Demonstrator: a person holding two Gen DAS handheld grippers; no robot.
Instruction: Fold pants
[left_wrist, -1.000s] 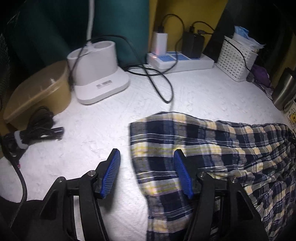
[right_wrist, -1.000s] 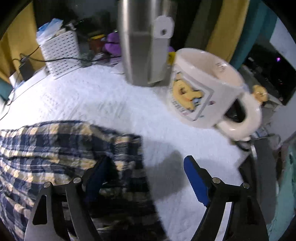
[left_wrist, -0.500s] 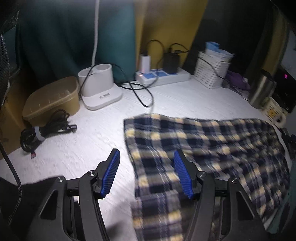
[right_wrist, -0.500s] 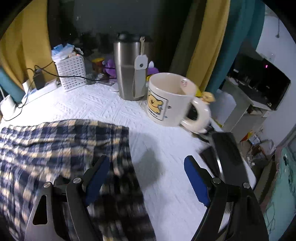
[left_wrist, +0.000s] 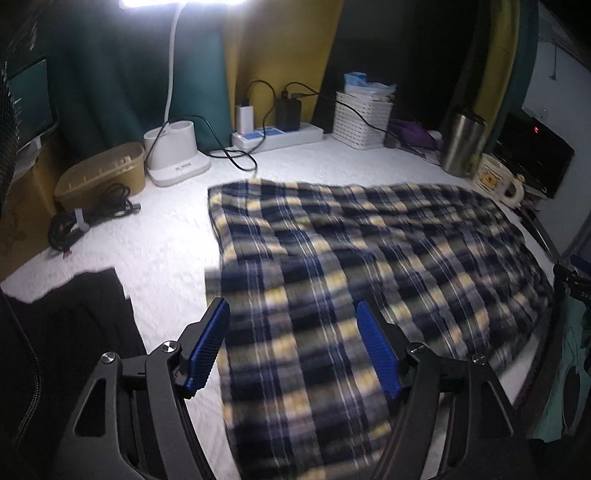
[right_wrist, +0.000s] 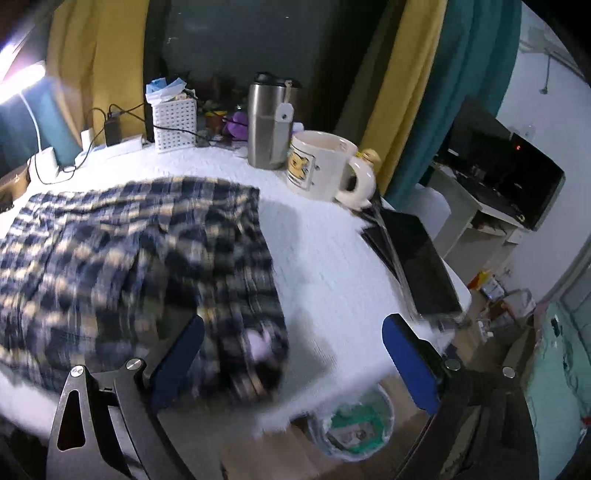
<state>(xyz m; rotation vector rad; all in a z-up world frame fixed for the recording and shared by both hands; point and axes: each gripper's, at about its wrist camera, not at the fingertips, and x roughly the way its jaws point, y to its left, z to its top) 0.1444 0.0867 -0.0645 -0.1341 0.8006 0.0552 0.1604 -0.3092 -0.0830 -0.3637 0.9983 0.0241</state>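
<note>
Left gripper (left_wrist: 291, 347): jaws wide apart, holding nothing, hovering over the near end of the plaid pants (left_wrist: 369, 258), which lie spread on the white tabletop (left_wrist: 162, 236). Right gripper (right_wrist: 291, 354): jaws likewise spread and empty, left pad over the rumpled near edge of the pants (right_wrist: 129, 254), right pad out past the table edge at 4 o'clock. Long axis of the pants in the left view: from 6 o'clock by the left gripper out toward 2 o'clock; which end is the waistband, impossible to tell through the blur. Risks, as judged: a fold swept toward 1 o'clock could catch the mug (right_wrist: 321, 166) or steel tumbler (right_wrist: 267, 125) standing just beyond the cloth; a shallow pinch might take only the top layer and leave the fold skewed; fabric near the table's front edge could slide off.
</note>
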